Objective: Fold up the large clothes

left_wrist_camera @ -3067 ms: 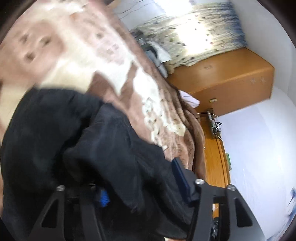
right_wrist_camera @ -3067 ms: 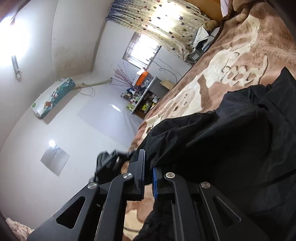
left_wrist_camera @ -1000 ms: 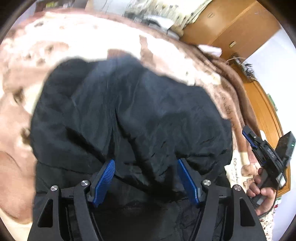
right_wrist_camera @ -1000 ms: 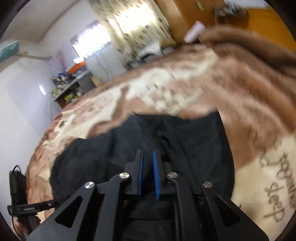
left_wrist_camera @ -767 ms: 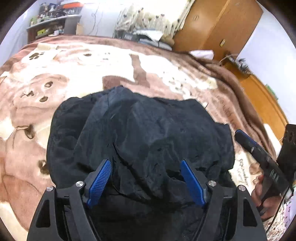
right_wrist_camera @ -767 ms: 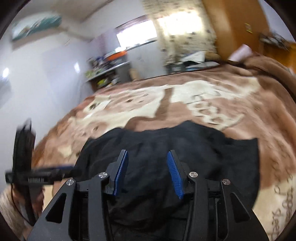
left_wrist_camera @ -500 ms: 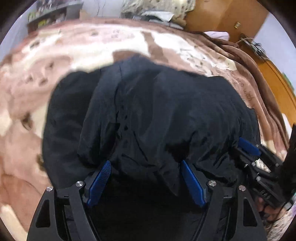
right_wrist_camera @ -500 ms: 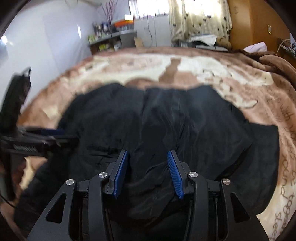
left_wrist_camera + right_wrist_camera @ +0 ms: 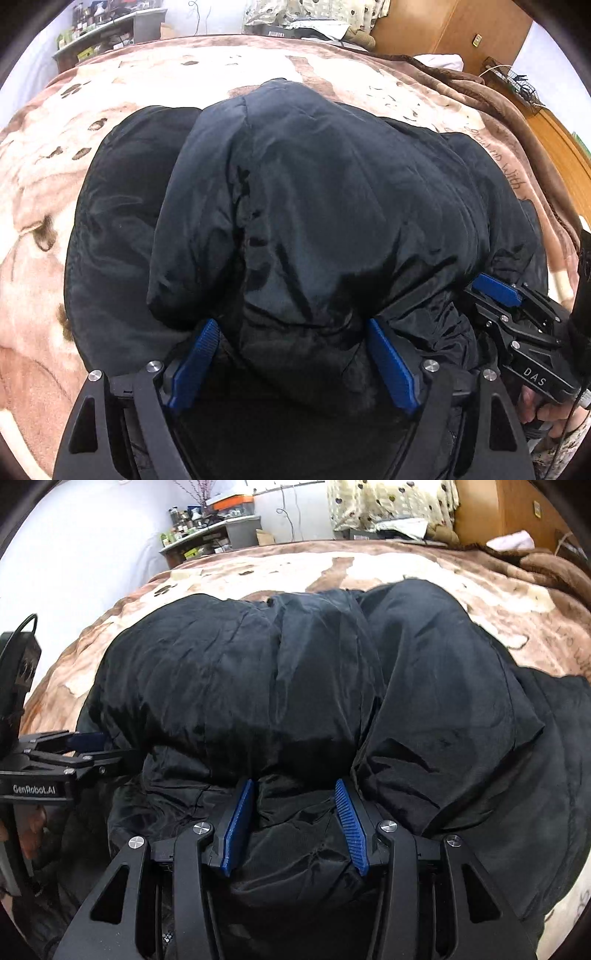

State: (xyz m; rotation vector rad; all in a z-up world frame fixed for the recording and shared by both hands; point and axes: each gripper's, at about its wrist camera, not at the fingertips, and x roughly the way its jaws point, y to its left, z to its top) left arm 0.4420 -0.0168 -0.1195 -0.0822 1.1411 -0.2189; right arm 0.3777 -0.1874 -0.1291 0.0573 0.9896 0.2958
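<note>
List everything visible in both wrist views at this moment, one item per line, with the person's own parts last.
jacket: 1, black, puffy, bundled on the blanket.
blanket: 1, brown and cream, covering the bed.
wardrobe: 1, wooden, far right corner.
curtain: 1, cream, spotted, far wall.
shelf: 1, cluttered, far left.
left gripper: black, blue pads, jaws opening, jacket fabric between them.
right gripper: black, blue pads, jaws apart over jacket fabric.
hand: 1, holding the right gripper's handle.

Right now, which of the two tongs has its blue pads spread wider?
The left tongs: their pads stand far apart, still opening, around a broad bulge of the black jacket; the right tongs show a narrower gap.
</note>
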